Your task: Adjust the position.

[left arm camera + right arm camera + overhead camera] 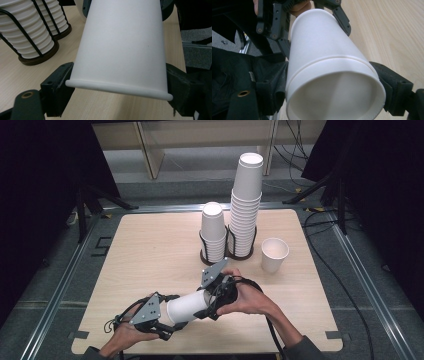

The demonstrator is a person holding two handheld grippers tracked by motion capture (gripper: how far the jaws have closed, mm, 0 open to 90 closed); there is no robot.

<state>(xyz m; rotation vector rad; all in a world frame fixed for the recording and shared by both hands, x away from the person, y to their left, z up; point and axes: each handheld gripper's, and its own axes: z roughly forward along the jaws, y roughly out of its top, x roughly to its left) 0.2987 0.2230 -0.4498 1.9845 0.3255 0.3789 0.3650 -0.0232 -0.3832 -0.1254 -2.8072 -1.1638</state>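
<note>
A white paper cup (187, 307) lies on its side above the table's near edge, held between both grippers. My left gripper (170, 315) is shut on the end with the rolled rim (117, 87), one jaw on each side. My right gripper (209, 302) is shut on the other end of the cup (329, 75). In the right gripper view a raised ring (332, 60) runs round the cup near my jaws. I cannot tell whether this is one cup or two nested. A hand holds each gripper.
On the wooden table (150, 245), two black wire holders stand at the back middle. One has a short stack of cups (213, 232), the other a tall stack (246, 205). A single upright cup (274, 254) stands to their right. Both stacks (30, 32) are close ahead in the left gripper view.
</note>
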